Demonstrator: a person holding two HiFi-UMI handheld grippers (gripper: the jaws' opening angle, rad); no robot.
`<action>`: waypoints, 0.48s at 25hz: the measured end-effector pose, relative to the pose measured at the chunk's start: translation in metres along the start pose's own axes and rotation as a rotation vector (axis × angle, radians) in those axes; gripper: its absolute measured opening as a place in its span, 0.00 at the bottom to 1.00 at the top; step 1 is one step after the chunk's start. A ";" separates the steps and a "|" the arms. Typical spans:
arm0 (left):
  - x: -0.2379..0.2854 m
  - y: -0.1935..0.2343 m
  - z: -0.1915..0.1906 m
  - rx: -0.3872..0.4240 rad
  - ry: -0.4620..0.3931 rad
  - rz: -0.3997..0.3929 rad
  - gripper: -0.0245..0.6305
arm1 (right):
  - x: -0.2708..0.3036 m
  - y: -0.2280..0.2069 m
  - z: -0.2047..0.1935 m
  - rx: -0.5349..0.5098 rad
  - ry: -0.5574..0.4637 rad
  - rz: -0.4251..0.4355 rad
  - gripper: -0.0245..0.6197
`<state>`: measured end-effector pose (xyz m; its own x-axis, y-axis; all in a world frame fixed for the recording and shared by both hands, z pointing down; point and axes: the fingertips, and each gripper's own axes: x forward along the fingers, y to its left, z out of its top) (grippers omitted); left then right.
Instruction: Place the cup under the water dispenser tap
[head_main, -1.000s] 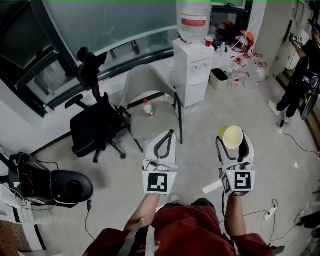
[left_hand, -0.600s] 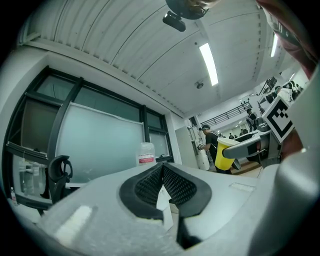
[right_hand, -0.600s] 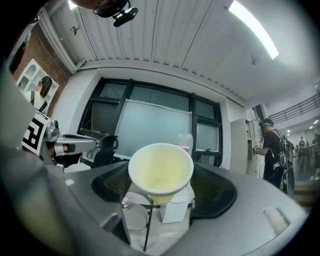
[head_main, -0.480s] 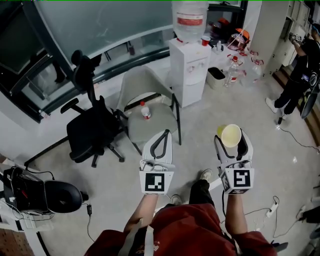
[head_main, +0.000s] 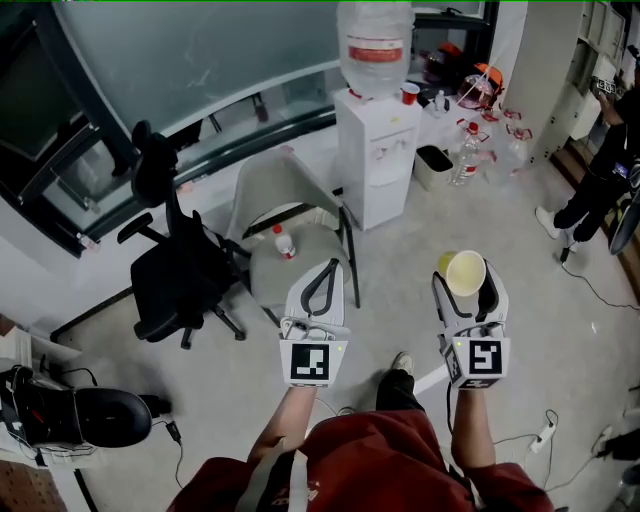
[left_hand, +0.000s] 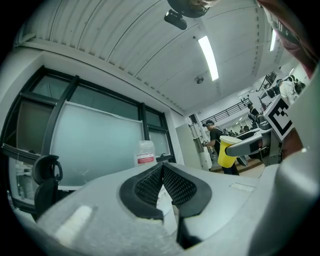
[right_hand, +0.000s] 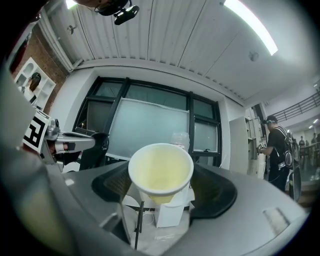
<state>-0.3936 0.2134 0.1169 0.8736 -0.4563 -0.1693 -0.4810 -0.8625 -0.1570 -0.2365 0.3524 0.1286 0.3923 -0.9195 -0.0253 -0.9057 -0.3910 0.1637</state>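
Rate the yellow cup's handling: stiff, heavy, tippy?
Likely light: the cup looks empty and thin-walled. Probably crushable, so the right claw should squeeze gently. Its tapered base may make it tippy when set down.

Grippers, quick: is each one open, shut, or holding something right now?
Left gripper: shut, nothing between its jaws.
Right gripper: closed on the yellow cup, held upright.
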 end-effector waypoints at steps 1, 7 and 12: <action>0.011 -0.004 -0.001 0.004 -0.001 -0.004 0.04 | 0.007 -0.008 -0.003 0.003 0.002 0.002 0.59; 0.077 -0.027 -0.014 0.002 0.026 -0.022 0.04 | 0.046 -0.059 -0.016 0.017 0.011 0.000 0.59; 0.138 -0.050 -0.017 0.000 0.035 -0.040 0.04 | 0.074 -0.114 -0.028 0.039 0.024 -0.026 0.59</action>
<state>-0.2479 0.1896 0.1181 0.8940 -0.4291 -0.1291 -0.4459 -0.8801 -0.1629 -0.0994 0.3306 0.1358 0.4191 -0.9079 -0.0054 -0.9005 -0.4164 0.1251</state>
